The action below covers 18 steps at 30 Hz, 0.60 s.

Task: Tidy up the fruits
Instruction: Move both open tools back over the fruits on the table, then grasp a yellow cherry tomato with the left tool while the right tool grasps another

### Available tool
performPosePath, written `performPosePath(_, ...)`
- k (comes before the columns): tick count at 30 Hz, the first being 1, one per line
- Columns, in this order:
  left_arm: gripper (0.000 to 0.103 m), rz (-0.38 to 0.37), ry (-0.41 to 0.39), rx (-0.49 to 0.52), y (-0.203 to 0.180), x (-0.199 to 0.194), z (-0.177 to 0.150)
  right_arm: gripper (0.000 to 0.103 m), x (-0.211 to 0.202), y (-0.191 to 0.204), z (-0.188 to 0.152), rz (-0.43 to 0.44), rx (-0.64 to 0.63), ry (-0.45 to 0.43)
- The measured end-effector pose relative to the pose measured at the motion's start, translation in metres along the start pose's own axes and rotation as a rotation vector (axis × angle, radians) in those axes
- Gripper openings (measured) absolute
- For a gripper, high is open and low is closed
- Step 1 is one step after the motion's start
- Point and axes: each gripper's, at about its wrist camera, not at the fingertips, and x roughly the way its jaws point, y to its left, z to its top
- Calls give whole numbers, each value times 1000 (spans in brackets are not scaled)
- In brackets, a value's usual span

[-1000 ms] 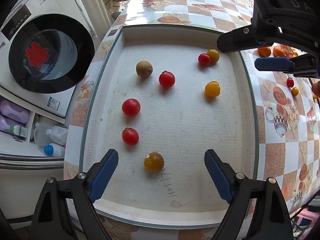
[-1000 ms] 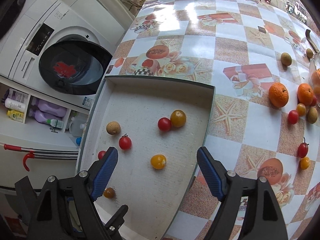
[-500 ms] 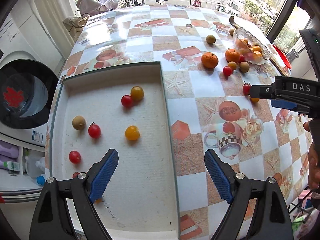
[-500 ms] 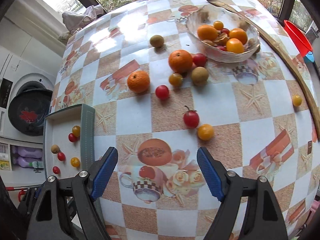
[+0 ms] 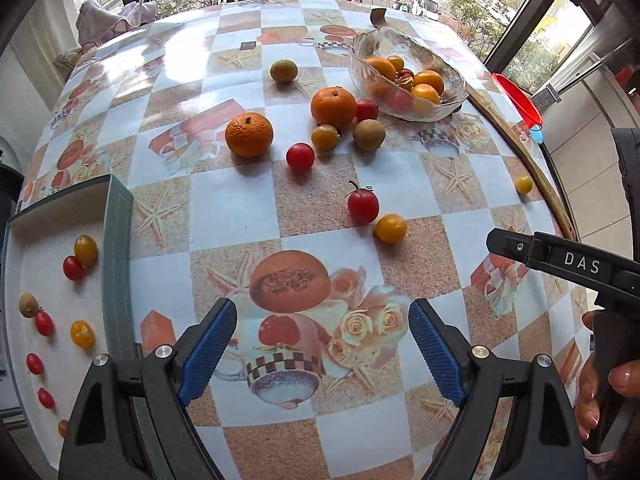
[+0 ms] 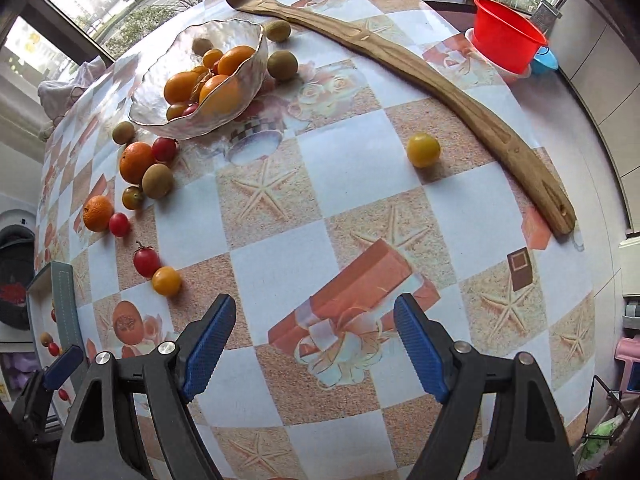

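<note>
Looking down from my left hand-held gripper [image 5: 322,348], I see its blue fingers wide apart, holding nothing. My right hand-held gripper [image 6: 314,340] is spread apart and empty too.

I think the job is only partly done. A few small fruits already lie in the tray [image 5: 118,248] at 9 o'clock. Many more wait on the surface [image 5: 240,216]: two oranges [image 5: 249,135], a red tomato with a stem [image 5: 363,206], a yellow tomato [image 5: 390,228] touching it, and some brown fruits near the glass bowl [image 5: 452,96] at 1 o'clock. The bowl holds fruit too.

The right view shows things the left view mostly misses: a long wooden stick [image 6: 440,92] lying whole, a red tub [image 6: 506,40] at 1 o'clock, and a lone yellow tomato [image 6: 423,149] well apart from the rest. The left view shows the inside of the tray much better.
</note>
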Motion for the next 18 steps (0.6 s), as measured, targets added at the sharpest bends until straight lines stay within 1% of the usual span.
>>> performPosePath(3, 88, -10, -2, -21, -12, 12, 8, 84, 2, -13, 8, -11, -1, -18)
performPosePath(4, 86, -9, -2, -26, -15, 16, 10, 84, 3, -17, 11, -10, -3, -24)
performPosePath(5, 78, -6, -1, -28, -19, 20, 12, 84, 5, -20, 14, -11, -4, -28)
performPosePath(6, 74, 4, 6, -31, -22, 24, 15, 84, 5, -23, 17, -12, -4, -34)
performPosePath(9, 74, 18, 13, -55, -28, 36, 20, 83, 8, -30, 27, -18, -9, -52)
performPosePath(10, 70, 19, 14, -63, -29, 39, 22, 82, 9, -31, 30, -18, -11, -57)
performPosePath(11, 64, 26, 18, -68, -31, 42, 23, 79, 11, -31, 33, -18, -13, -60)
performPosePath(12, 64, 46, 10, -66, -34, 44, 25, 79, 12, -32, 35, -23, -17, -68)
performPosePath(15, 63, 65, -1, -67, -43, 47, 29, 77, 13, -31, 43, -33, -37, -89)
performPosePath(16, 59, 73, -5, -69, -45, 48, 30, 75, 16, -30, 48, -36, -43, -96)
performPosePath(17, 49, 86, -11, -67, -50, 50, 33, 73, 16, -28, 51, -41, -48, -101)
performPosePath(18, 44, 91, -11, -66, -53, 51, 35, 72, 16, -27, 54, -44, -51, -106)
